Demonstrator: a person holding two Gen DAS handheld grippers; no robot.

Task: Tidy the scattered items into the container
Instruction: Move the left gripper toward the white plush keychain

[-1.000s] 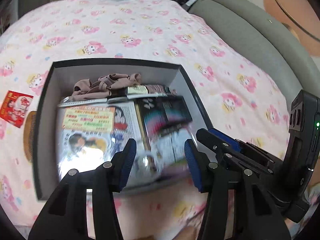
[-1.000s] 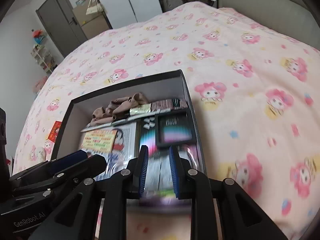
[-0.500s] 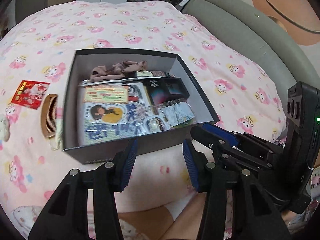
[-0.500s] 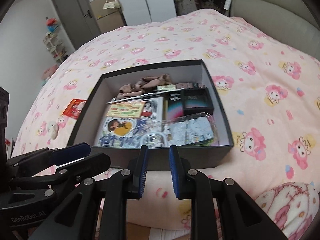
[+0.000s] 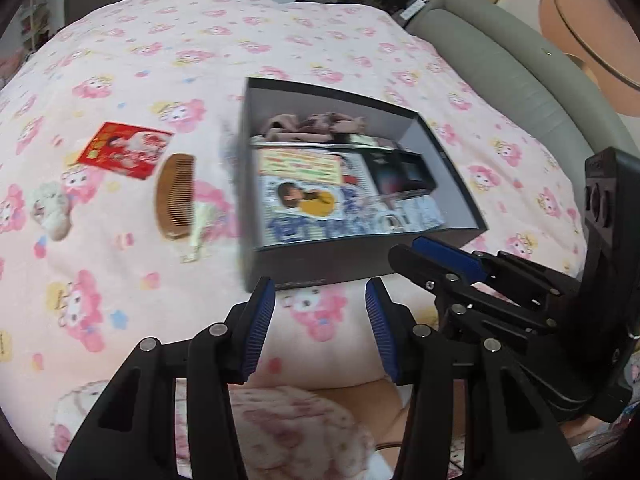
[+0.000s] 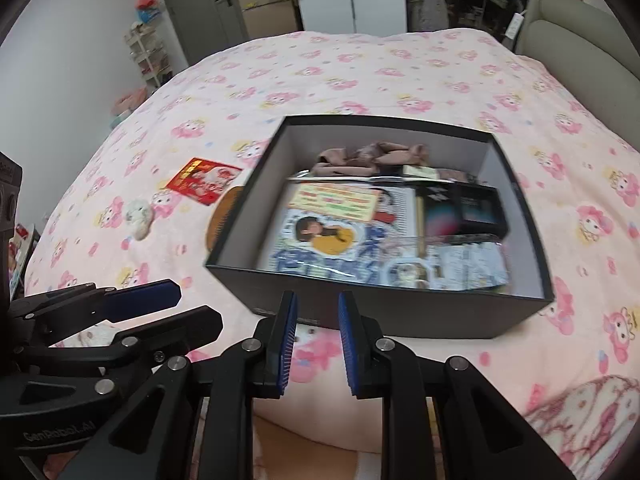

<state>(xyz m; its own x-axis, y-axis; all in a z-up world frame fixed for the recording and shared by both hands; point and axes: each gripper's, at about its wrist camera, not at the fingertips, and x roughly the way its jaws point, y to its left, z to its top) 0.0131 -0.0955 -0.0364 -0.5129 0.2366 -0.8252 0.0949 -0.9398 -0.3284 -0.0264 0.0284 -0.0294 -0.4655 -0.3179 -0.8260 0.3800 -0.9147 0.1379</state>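
Black cardboard box (image 6: 384,312), open-topped, grey inside, set on a pink cartoon-print bedspread (image 6: 360,76); centre of the right wrist view, centre-right of the left wrist view. Contents: a bundle of brown fabric (image 6: 372,158) at the far wall; a large printed packet (image 6: 320,236) showing a cartoon figure in yellow, lying flat on the left and centre of the floor; a small dark box (image 6: 464,210) toward the right; a clear crinkled packet (image 6: 452,266) at the near right. Outside the box, to its left: a wooden comb (image 5: 176,196), just beside the box wall and partly hidden by it in the right wrist view; a pale slim item (image 5: 198,232), blurred, against the comb's near edge; a red printed packet (image 5: 124,150), up and left of the comb; a small cream plush toy (image 5: 50,210), further left still, apart from the rest. Left gripper (image 5: 320,320): lower centre of its own view, blue-padded jaws parted about halfway, nothing between them, short of the box's near wall. Right gripper (image 6: 318,336): lower centre of its own view, jaws drawn to a narrow gap, nothing held, tips in front of the box's near wall. Grey padded headboard (image 5: 520,76) along the upper right of the left wrist view.
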